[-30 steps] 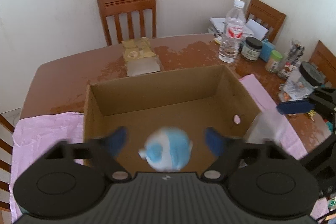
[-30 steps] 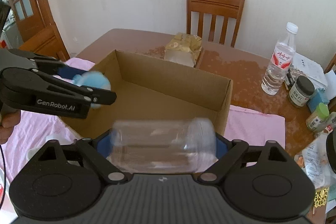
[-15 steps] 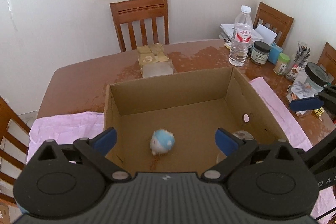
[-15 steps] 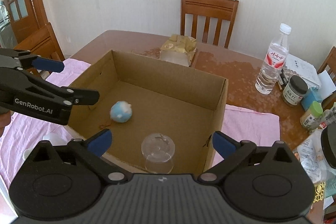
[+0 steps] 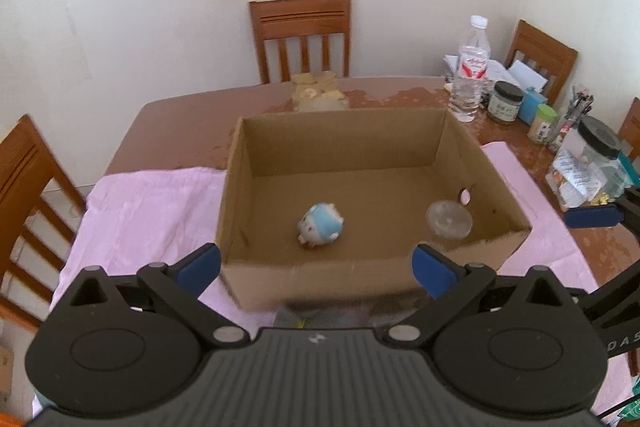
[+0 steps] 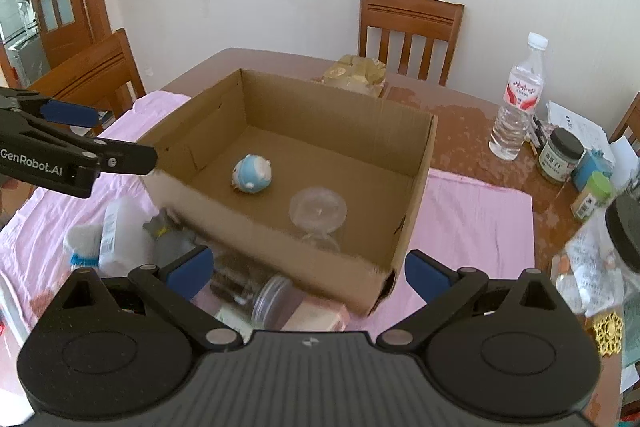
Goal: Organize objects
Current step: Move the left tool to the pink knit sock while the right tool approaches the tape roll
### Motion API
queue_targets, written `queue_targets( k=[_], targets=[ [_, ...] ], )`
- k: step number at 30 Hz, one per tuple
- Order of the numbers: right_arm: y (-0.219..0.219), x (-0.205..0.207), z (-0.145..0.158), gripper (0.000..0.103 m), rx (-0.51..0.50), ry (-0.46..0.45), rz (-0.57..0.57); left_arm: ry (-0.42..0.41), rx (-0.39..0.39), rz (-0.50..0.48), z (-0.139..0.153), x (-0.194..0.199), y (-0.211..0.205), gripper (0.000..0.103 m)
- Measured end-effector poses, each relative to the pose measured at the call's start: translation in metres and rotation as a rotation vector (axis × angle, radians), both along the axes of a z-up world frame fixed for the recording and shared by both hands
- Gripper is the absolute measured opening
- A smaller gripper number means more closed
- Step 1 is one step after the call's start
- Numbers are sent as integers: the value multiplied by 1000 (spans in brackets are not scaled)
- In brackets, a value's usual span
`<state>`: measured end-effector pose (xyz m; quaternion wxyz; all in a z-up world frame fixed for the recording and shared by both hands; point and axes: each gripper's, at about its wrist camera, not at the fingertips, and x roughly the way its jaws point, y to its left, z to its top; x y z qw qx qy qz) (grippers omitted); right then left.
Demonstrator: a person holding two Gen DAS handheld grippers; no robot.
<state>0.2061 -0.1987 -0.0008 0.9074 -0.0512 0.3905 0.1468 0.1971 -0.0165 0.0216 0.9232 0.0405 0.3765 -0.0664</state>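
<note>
Left wrist view: the left gripper (image 5: 316, 269) is standing spread wide, its jaws having just been opening, with nothing between them. The cardboard box (image 5: 436, 135) is sitting on the pink cloth (image 5: 148, 211). The blue plush toy (image 5: 320, 225) and the clear jar (image 5: 449, 219) are lying apart on the box floor. In the right wrist view, the right gripper (image 6: 308, 271) is likewise standing fully spread and empty. More items (image 6: 120, 231) are lying on the cloth just beside the box's near wall.
</note>
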Motion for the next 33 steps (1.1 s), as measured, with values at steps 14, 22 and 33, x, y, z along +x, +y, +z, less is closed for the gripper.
queue_targets(
  k=[14, 22, 33],
  targets=[
    [-7, -48, -36, 103, 0, 34, 97, 74, -30, 232, -58, -67, 19, 102],
    [3, -70, -61, 103, 15, 85, 201, 92, 40, 349, -91, -106, 22, 102],
    [19, -77, -85, 103, -5, 141, 275, 168, -30, 487, -121, -122, 28, 102]
  ],
)
